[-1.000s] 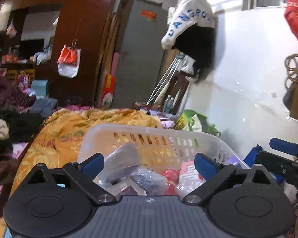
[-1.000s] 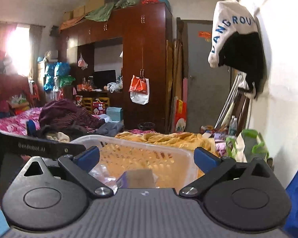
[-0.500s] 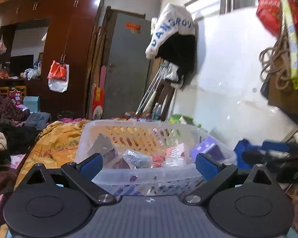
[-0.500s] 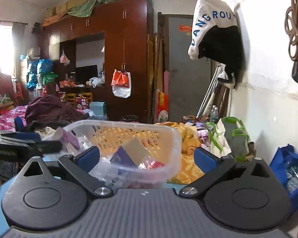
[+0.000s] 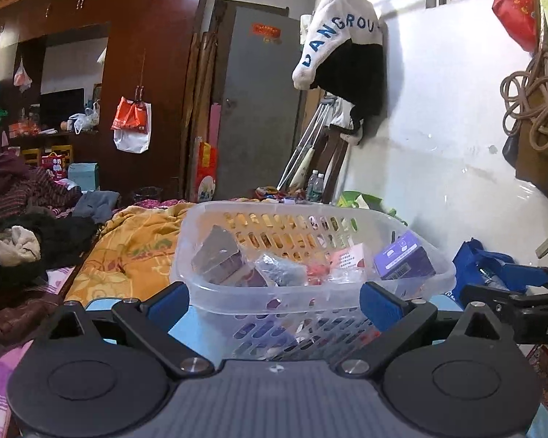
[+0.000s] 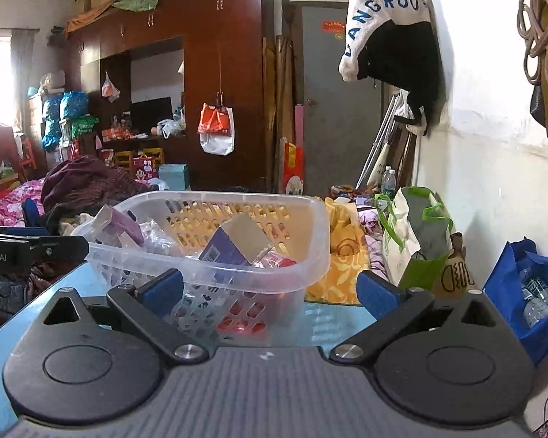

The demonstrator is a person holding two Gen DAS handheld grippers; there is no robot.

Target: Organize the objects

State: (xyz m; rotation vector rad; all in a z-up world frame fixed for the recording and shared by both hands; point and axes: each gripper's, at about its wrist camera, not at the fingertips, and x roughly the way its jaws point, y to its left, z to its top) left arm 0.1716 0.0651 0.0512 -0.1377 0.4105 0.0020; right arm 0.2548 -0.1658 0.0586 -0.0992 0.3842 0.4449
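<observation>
A clear plastic basket [image 5: 350, 304] stands on a light blue tabletop [image 6: 332, 315], holding several small packets and boxes, among them a purple box [image 5: 405, 261] and a grey-brown box [image 5: 217, 255]. It also shows in the right wrist view [image 6: 310, 252]. My left gripper [image 5: 274, 301] is open and empty, just in front of the basket's near wall. My right gripper [image 6: 268, 288] is open and empty, in front of the basket's right end. The right gripper's arm shows at the right edge of the left wrist view [image 5: 511, 292].
An orange bedcover [image 5: 128, 255] lies behind the table with piled clothes [image 5: 14, 244] to the left. A green-and-white bag [image 6: 416, 244] and a blue bag [image 6: 529, 284] stand against the white wall on the right. A dark wardrobe [image 6: 201, 84] is far back.
Both grippers have drawn back and lowered from above the basket; the basket now stands farther off on the blue tabletop. Both stay open.
</observation>
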